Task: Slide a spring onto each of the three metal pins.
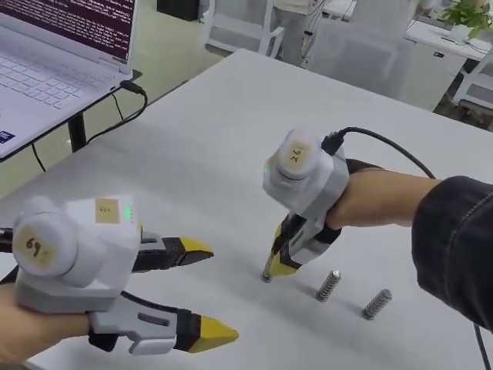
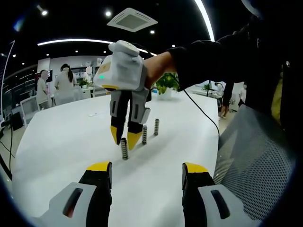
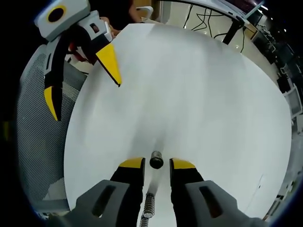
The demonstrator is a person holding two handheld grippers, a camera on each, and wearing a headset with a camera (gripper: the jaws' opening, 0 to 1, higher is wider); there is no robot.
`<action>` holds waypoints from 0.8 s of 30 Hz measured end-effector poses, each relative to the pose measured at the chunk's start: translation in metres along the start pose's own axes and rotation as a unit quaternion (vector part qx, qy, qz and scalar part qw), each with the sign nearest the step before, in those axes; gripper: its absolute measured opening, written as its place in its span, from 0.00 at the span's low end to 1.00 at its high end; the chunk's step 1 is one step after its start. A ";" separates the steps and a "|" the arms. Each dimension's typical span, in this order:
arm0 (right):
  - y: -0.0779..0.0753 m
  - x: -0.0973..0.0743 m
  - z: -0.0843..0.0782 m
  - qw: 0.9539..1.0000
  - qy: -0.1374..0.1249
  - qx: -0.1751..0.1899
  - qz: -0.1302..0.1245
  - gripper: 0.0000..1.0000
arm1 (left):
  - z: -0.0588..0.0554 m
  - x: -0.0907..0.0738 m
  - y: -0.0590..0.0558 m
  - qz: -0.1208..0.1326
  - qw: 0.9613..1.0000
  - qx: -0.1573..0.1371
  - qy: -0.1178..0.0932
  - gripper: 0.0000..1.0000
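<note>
While the right gripper (image 1: 281,266) points straight down at the table (image 1: 231,139), the first spring (image 1: 267,271) stands upright directly beneath it, so gripper axis and spring axis run nearly parallel. In the right gripper view the spring's round upper end sits between the two jaws, which are set narrow. A thin strip of table shows on each side, so the jaws flank the spring without clamping it. Whether a pin fills the coil cannot be told, as the coil hides it. The second spring (image 1: 328,285) and third spring (image 1: 377,304) stand upright in a row beside the first, near each other and apart from the jaws. The left gripper (image 1: 206,290) hovers well apart to the side, jaws wide and empty, aimed at the row. The right gripper is therefore the nearer tool. Judgement: all three springs appear seated, and any withdrawal should run straight up along the spring axis; a sideways pull risks tipping the coil
</note>
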State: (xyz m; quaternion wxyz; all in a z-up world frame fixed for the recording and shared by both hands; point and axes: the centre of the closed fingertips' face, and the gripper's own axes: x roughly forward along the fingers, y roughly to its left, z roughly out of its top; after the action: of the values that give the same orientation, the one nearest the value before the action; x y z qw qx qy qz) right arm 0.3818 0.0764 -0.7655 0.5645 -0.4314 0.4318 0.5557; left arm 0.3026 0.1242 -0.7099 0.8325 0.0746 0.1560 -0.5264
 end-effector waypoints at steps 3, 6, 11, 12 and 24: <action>0.000 -0.003 0.000 1.000 -0.006 0.004 -0.003 0.23 | 0.000 0.000 0.000 0.000 1.000 0.000 0.000 0.56; -0.001 -0.007 -0.001 1.000 -0.013 0.007 -0.008 0.26 | 0.000 0.000 0.000 0.000 1.000 0.000 0.000 0.56; -0.003 -0.014 -0.001 0.999 -0.025 0.015 -0.016 0.30 | 0.001 0.000 0.000 0.000 1.000 0.001 0.000 0.56; -0.004 -0.017 -0.001 0.999 -0.031 0.019 -0.019 0.31 | 0.002 0.000 0.001 0.001 1.000 0.001 0.000 0.56; -0.004 -0.042 -0.002 0.994 -0.086 0.048 -0.045 0.36 | 0.006 0.003 0.002 -0.001 1.000 0.005 0.002 0.56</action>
State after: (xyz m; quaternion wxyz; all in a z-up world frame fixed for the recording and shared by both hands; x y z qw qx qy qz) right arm 0.3857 0.0639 -0.7247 0.6442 -0.3731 0.3879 0.5434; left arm 0.3069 0.1213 -0.7050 0.8314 0.0792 0.1549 -0.5278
